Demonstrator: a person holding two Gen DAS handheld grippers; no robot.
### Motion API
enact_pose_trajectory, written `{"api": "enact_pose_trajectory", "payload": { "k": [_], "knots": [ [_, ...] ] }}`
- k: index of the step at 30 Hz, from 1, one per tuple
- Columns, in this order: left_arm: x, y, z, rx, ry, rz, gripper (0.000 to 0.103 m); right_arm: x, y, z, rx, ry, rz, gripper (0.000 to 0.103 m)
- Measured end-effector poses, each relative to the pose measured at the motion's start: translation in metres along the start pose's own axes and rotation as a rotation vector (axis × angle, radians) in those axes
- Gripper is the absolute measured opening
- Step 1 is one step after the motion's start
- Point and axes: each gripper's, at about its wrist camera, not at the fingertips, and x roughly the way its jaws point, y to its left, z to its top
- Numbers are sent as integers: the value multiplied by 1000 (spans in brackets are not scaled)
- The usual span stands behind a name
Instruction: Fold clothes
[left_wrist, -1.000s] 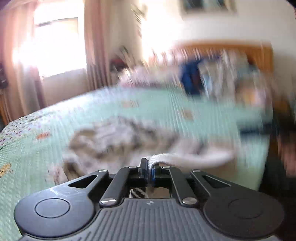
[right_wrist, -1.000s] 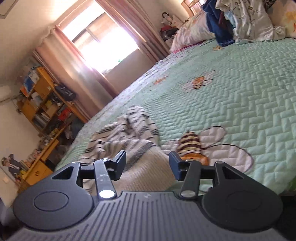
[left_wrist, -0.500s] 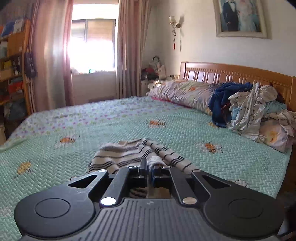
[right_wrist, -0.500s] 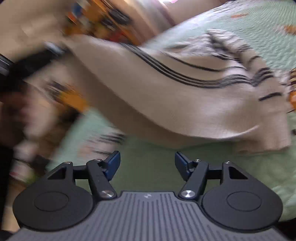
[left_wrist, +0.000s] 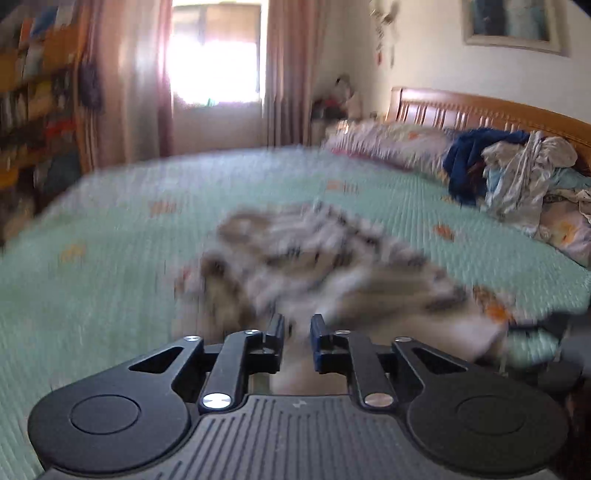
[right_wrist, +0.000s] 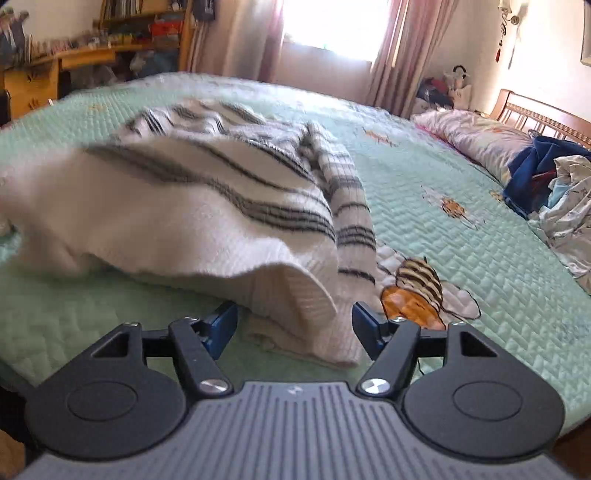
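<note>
Sweater (right_wrist: 207, 206) | hem between right fingers (right_wrist: 221, 326), untouched | bedspread (right_wrist: 480, 229)

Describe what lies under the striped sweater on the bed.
The striped sweater lies on the green quilt, partly covering an embroidered bee. Anything else beneath it is hidden.

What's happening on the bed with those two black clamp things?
A person is folding a striped sweater on the green bedspread using a handheld gripper in each hand. The left gripper has just opened its jaws and let go. The right gripper stands open around the sweater's near edge.
</note>
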Motion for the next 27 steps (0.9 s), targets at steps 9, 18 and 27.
{"api": "enact_pose_trajectory", "payload": {
  "k": [9,18,27],
  "knots": [
    [2,43,-64,-125,125,47,37,30,-68,-12,324,199,66,78],
    [3,40,-62,-145,111,45,54,47,-107,-18,555,185,278,10],
    [10,36,-61,-147,117,29,57,21,-176,-51,974,110,477,38]
  ]
}}
